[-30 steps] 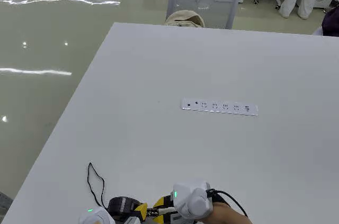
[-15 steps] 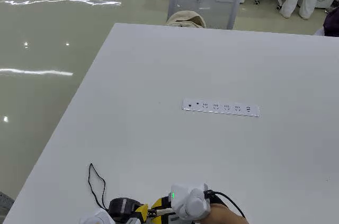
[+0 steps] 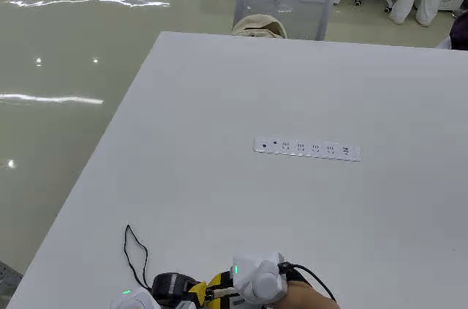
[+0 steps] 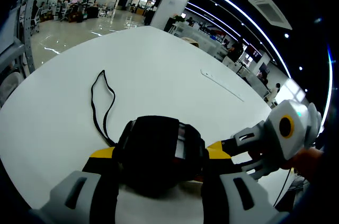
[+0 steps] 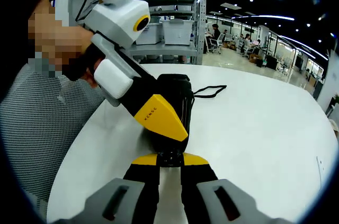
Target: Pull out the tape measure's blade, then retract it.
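Rounded black tape measure (image 4: 159, 142), seemingly tight within the left tool (image 4: 159, 155)

The head view's bottom edge cuts off the left hand-held gripper (image 3: 187, 296) and right hand-held gripper (image 3: 213, 292), which partly hide the tape measure (image 3: 171, 285). The power strip's (image 3: 307, 149) markings are too small to read.

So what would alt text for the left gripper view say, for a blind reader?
The left gripper clamps a black tape measure on a white table, its strap trailing ahead. The right gripper is at the right, tips at the tape measure's side.
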Available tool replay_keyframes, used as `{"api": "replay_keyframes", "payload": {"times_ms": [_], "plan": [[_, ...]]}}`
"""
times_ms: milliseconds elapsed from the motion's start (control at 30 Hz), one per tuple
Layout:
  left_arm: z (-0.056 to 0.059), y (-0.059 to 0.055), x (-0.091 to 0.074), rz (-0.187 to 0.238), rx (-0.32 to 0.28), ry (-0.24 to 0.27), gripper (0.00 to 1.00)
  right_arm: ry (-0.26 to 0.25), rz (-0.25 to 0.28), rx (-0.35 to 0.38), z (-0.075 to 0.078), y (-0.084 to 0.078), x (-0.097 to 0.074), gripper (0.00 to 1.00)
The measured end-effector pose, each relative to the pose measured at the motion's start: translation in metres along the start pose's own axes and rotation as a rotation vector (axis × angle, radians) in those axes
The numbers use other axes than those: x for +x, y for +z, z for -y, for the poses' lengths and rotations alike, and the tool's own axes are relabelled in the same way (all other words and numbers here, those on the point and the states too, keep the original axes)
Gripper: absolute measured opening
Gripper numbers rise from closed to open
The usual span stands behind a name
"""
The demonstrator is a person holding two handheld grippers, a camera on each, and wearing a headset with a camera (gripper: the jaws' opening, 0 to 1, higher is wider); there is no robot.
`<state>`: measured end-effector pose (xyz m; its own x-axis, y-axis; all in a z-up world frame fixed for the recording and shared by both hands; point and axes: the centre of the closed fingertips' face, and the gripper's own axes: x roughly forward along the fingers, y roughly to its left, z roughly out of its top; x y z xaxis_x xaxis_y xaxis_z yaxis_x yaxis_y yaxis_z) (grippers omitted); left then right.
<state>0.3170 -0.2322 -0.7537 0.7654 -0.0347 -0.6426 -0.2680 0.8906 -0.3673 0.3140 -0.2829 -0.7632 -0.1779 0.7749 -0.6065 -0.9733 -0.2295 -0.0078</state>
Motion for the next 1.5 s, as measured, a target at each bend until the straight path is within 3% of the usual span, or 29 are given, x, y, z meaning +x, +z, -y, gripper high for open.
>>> {"api": "replay_keyframes", "payload": {"times_ms": [700,1500], "plan": [[0.002,-0.001,0.001,0.009,0.041,0.012,0.61,-0.047,0.01,0.072,-0.001,-0.005,0.002,0.14],[0.006,-0.007,0.002,-0.003,0.074,0.0,0.63,-0.067,-0.013,0.078,-0.002,-0.014,0.007,0.16]]}}
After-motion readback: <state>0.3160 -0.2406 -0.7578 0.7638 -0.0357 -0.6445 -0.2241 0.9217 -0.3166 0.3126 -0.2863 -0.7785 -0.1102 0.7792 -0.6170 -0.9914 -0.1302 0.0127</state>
